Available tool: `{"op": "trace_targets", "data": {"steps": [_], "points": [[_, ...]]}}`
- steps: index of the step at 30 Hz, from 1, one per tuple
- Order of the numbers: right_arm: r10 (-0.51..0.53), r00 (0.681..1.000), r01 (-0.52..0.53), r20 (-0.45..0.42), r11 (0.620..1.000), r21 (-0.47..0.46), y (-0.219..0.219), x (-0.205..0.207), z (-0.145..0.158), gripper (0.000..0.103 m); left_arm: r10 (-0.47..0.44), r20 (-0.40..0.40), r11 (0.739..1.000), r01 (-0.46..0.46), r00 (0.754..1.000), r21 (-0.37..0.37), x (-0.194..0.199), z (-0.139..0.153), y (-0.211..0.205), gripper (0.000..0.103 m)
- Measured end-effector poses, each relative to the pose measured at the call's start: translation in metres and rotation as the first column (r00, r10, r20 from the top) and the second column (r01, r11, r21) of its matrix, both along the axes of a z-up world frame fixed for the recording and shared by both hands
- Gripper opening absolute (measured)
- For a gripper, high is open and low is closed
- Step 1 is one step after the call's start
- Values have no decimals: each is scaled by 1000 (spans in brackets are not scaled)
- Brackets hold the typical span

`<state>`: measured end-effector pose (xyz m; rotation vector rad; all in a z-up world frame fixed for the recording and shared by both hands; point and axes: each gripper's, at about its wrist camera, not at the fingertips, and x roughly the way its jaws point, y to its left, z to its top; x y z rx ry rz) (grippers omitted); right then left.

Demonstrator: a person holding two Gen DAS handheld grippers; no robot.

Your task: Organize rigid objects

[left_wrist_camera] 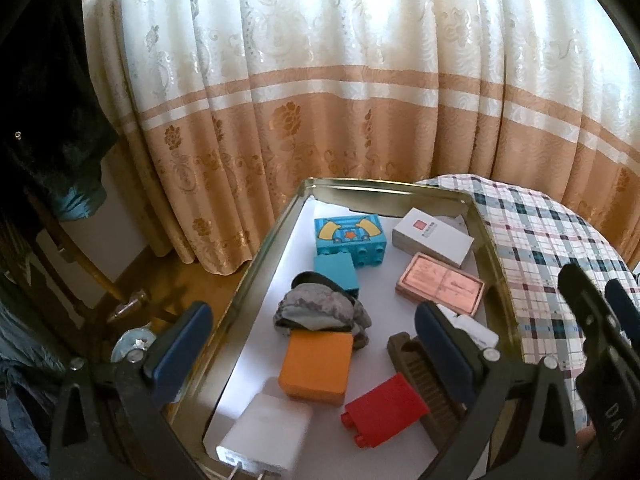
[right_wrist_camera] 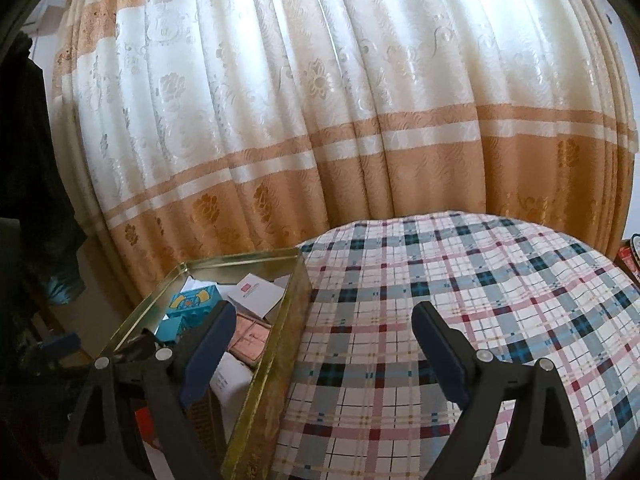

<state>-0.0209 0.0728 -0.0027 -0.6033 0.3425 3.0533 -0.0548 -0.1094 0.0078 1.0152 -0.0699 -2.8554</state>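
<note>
With every rigid piece seemingly gathered in the tin [left_wrist_camera: 256, 264], the sorting looks close to done. The left gripper [left_wrist_camera: 312, 344] hovers over it with jaws wide and empty, above the orange box [left_wrist_camera: 316, 364], red brick [left_wrist_camera: 384, 408] and white charger [left_wrist_camera: 264, 436]. The right gripper [right_wrist_camera: 324, 344] hangs over the plaid cloth [right_wrist_camera: 480, 300], jaws apart, holding nothing. Next move, I judge: pick one piece and descend squarely, avoiding the grey cloth bundle [left_wrist_camera: 316, 312]
</note>
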Motion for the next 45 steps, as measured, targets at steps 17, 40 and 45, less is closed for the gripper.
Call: {"op": "trace_targets", "data": {"steps": [17,40,45], "points": [[-26,985,36,-169,998,53,-8,24,17,92,7,-118,999,-13,993,-53,24,12,6,102],[-20,983,32,-184,997,64,-12,27,17,92,27,-130,1000,-26,991,10,29,17,2,103],[-22,983,33,-184,998,58,-13,27,17,92,38,-161,999,-40,986,-10,33,17,3,103]]}}
